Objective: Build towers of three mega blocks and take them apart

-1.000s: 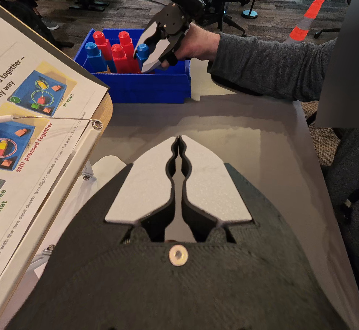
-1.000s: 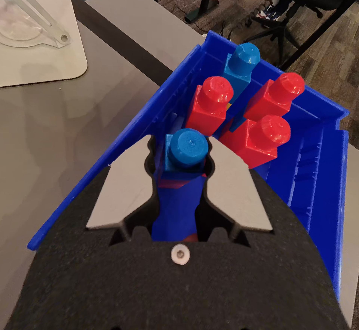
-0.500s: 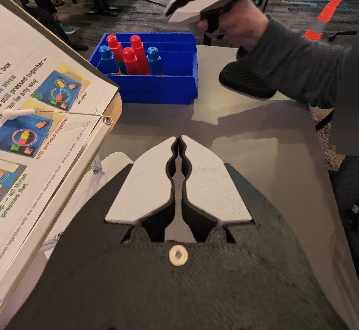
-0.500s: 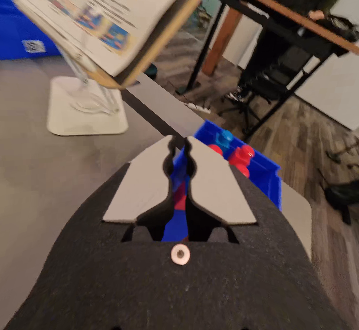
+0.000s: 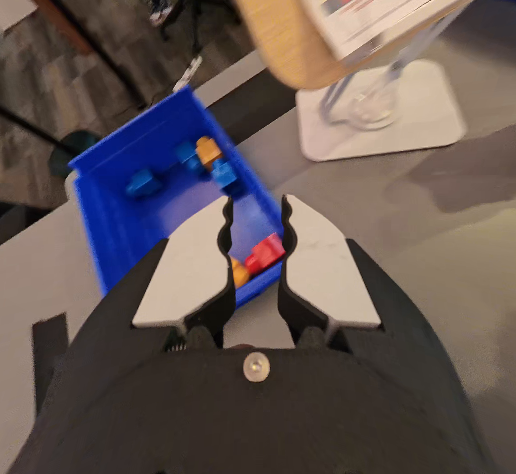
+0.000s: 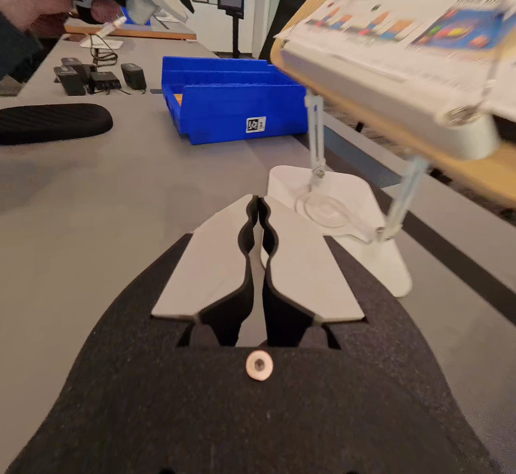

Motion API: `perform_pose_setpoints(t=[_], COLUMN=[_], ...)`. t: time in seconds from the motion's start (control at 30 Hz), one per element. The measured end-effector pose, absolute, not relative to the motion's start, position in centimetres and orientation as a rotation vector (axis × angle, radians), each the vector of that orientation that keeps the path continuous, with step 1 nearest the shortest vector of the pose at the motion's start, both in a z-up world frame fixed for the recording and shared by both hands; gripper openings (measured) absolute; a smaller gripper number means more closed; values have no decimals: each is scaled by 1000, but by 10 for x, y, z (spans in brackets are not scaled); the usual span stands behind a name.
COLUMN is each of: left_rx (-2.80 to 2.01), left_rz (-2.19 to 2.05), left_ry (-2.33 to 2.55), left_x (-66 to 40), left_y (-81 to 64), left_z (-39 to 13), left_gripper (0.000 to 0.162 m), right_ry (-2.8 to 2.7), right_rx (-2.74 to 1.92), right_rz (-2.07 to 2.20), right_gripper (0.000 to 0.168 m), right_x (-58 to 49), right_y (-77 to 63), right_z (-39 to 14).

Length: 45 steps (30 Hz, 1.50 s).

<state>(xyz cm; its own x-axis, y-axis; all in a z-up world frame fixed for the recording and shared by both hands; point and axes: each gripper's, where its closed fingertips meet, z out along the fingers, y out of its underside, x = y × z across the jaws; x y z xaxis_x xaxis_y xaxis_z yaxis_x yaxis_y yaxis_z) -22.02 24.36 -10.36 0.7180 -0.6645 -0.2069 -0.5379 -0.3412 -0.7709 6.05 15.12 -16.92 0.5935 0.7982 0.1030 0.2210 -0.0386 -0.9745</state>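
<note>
In the left wrist view the left gripper (image 5: 255, 201) stands with its two fingers clearly apart and nothing between them; it hangs over the near end of a blue plastic bin (image 5: 111, 226) in the middle of the frame and touches nothing. Through the gap a red block (image 5: 266, 252) and an orange block (image 5: 239, 272) lie in the bin's near corner, the orange one partly hidden by the left finger. Farther up in the bin lie some blue blocks (image 5: 223, 177) and one more orange block (image 5: 208, 151); the picture is blurred, so their exact number is hard to tell. In the right wrist view the right gripper (image 6: 257, 198) has its fingers together at the tips, holding nothing, above the smooth grey table (image 6: 111, 195). Its fingers have pale flat faces with wavy black inner edges. In the right wrist view the bin (image 6: 237, 100) stands in the upper middle, and a tilted wooden board (image 6: 460, 162) with printed sheets, on a white stand (image 6: 349, 209), is cut off at the upper right.
</note>
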Motion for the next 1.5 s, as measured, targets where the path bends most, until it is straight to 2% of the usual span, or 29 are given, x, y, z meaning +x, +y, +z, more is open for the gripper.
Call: perform_pose_setpoints(t=[0.03,0.13,0.3,0.47,0.6,0.83,1.03,1.1,1.13,1.17,1.3,1.47,1.5], left_rx=[-2057,-2099,-2199,-2346,-2421,-2533,-2582,-2590,-2586,-2573,-2546,-2509,-2472], left_rz=[-146,-126,20,24,259,196,201,220,249,264,372,394,411], left_ry=[899,877,850,725,680,551,524,527,538,554,650,701,709], left_x=[-237,-262,-273,-276,-301,-308,-314,-314,-316,-316,-317,-313,-313], left_y=[252,274,332,409,456,484,490,491,491,492,487,475,473], left_z=[-107,-115,-141,-188,-219,-250,-265,-265,-264,-264,-262,-259,-253], left_gripper=[33,34,42,41,40,58,61,57,48,45,38,37,22], right_ry=[-880,-956,-935,-984,-1025,-1025,-1034,-1034,-1035,-1036,-1038,-1044,-1046], right_rx=[-1579,-1583,-1568,-1532,-1527,-1525,-1525,-1525,-1525,-1525,-1525,-1527,-1526], right_rz=[611,620,651,631,610,622,618,618,617,617,617,614,613], right_gripper=[0,0,1,1,1,1,1,1,1,1,2,2,2], right_x=[53,38,46,43,39,39,39,39,39,39,38,38,37], right_y=[151,144,143,136,132,132,131,131,131,131,131,131,131], right_z=[-177,-195,-196,-197,-200,-200,-201,-201,-201,-201,-201,-202,-202])
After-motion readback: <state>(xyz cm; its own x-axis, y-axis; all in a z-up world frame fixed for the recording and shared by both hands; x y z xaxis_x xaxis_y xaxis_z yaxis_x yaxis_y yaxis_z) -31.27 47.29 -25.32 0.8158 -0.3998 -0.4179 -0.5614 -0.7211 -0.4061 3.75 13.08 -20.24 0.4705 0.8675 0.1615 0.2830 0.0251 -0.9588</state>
